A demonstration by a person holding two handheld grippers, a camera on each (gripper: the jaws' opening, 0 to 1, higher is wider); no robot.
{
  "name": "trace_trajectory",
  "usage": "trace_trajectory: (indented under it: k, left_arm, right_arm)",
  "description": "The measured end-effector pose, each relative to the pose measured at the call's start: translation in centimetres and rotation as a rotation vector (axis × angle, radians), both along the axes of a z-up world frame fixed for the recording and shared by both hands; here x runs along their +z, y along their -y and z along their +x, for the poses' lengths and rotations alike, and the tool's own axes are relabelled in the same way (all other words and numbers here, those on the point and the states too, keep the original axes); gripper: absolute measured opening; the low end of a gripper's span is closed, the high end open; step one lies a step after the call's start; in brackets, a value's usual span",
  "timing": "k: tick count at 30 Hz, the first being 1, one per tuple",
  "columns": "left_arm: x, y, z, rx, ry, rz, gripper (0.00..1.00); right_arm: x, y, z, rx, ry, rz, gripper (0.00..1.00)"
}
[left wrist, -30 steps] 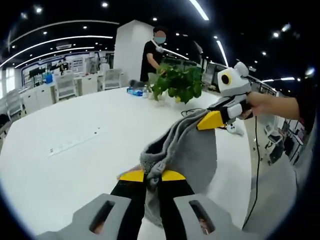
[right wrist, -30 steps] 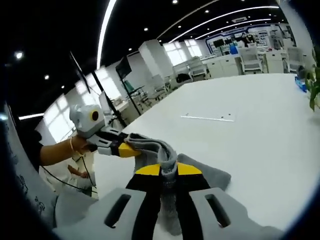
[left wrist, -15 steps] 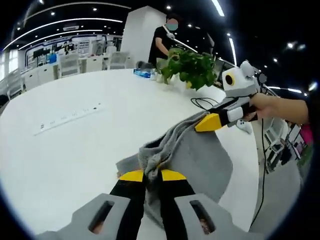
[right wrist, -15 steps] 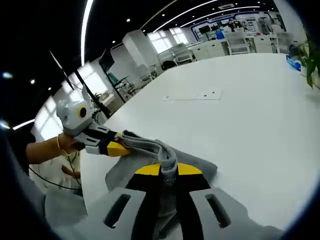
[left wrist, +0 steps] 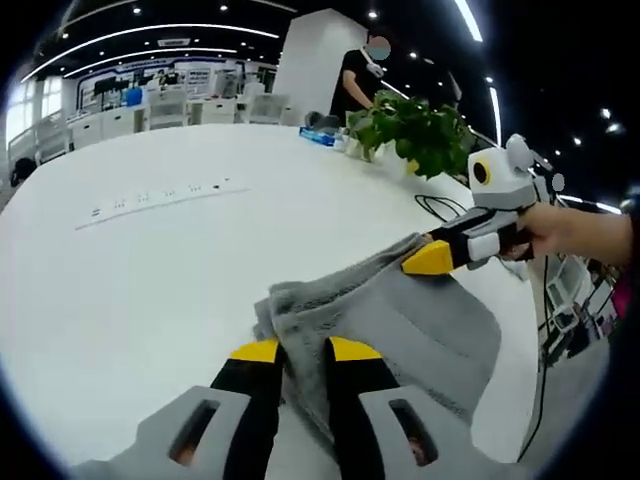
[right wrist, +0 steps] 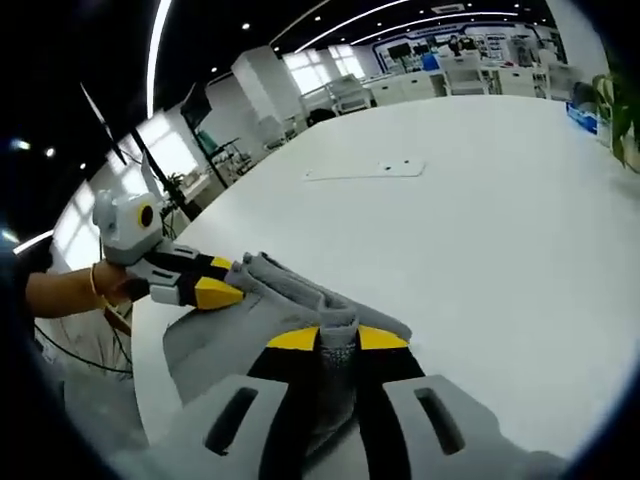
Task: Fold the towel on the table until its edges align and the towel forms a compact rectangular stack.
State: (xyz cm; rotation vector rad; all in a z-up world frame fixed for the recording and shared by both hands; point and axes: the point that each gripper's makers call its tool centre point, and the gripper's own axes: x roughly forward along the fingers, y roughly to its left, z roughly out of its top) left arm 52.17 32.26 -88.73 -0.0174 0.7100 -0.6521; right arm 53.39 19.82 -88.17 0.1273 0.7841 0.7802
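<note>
**Observer:** What are you holding right now?

**Me:** I'm holding the gray towel (left wrist: 400,320) with both grippers. My left gripper (left wrist: 295,350) is clamped on one bunched corner, and my right gripper (right wrist: 338,338) is pinching another corner between its yellow tips. The towel is lying partly on the white counter (left wrist: 150,270), near its edge on my side, with the top layer draped between the two grips.

**Observer:** What are you worrying about?

**Me:** Mostly the bunching. The cloth is gathering into thick ridges at both grips, so if I'm laying it down like this, I'm judging the edges will land crooked and the stack will come out lumpy.

**Observer:** Anything else?

**Me:** The towel is sitting close to the counter's near edge. If I'm dragging toward myself while lowering, part of it could slide off. Uneven pull between my hands could also twist the fold line.

**Observer:** And the surroundings?

**Me:** The potted plant (left wrist: 405,130) and the cable (left wrist: 440,208) are lying well apart on the far side, so I'm not expecting a snag there.
</note>
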Motion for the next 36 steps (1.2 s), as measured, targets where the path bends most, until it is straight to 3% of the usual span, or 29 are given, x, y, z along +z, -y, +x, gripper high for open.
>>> trace_trajectory:
  k: [10,17,21,25,27,36]
  left_arm:
    - [-0.4,-0.4,0.6,0.023,-0.004,-0.020,0.26]
    - [-1.3,0.2,0.7,0.001,-0.018,-0.025,0.19]
    - [-1.3,0.5,0.9,-0.026,0.009,-0.009,0.14]
    - [-1.6,0.1,1.8,-0.009,0.007,-0.039,0.13]
    - [-1.6,0.0,2.4,0.013,0.005,-0.061,0.13]
    - [-1.7,-0.3,4.9,0.050,0.056,-0.077,0.10]
  right_arm:
    - [-0.4,1.6,0.4,-0.031,0.050,-0.055,0.22]
    - [-1.9,1.4,0.5,-0.060,-0.021,-0.019,0.17]
    - [-2.0,1.1,1.0,-0.051,-0.033,-0.012,0.14]
    - [-1.9,0.8,1.6,-0.038,-0.022,-0.024,0.14]
    - [-2.0,0.6,2.4,-0.003,0.021,-0.062,0.13]
    - [-2.4,-0.1,5.1,0.013,0.064,-0.099,0.12]
